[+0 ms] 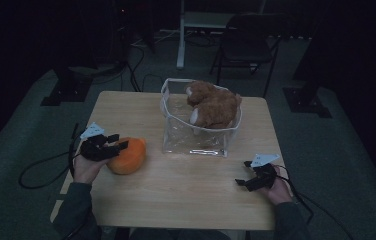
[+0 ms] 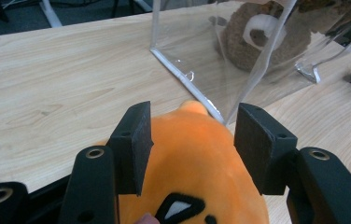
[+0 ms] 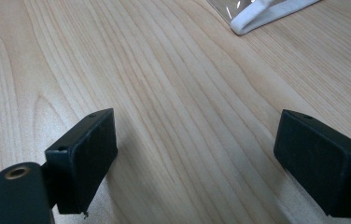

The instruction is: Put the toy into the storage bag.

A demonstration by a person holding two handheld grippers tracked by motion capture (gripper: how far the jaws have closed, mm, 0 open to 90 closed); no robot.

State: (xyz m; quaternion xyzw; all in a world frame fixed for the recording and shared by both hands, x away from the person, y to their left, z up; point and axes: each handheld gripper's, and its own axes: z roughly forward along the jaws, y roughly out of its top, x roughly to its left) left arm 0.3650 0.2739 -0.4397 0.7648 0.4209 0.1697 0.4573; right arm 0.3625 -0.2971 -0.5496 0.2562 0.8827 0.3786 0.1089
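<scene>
1. High view: wooden table (image 1: 186, 185) at centre frame. Clear bag (image 1: 173, 125) standing at upper centre of the table, already holding a brown plush toy (image 1: 213, 107) that sticks out above the rim. Orange plush toy (image 1: 128, 156) lying on the table at left of centre, just beside the lower left corner of the bag. Left gripper (image 1: 118, 145) at the toy's left side, jaws reaching onto it. Right gripper (image 1: 241, 182) resting at lower right, well apart from both toys.

2. Left gripper view: orange plush toy (image 2: 197, 158) at lower centre, sitting between the two black jaws. Jaws at a middling width, set either side of the toy's upper body; left pad (image 2: 134, 144) appears to touch the fabric, right pad (image 2: 260, 147) close against it. Firm squeeze cannot be confirmed. Bag corner (image 2: 183, 74) directly ahead at upper centre, brown toy visible through the clear wall.

3. Right gripper view: jaws spread wide, nothing between them, bare table (image 3: 173, 93) below. White bag edge (image 3: 262, 11) at upper right.

4. Progress, judged: one toy bagged. Orange toy not yet lifted. Remaining: secure grip, lift, place into bag.
</scene>
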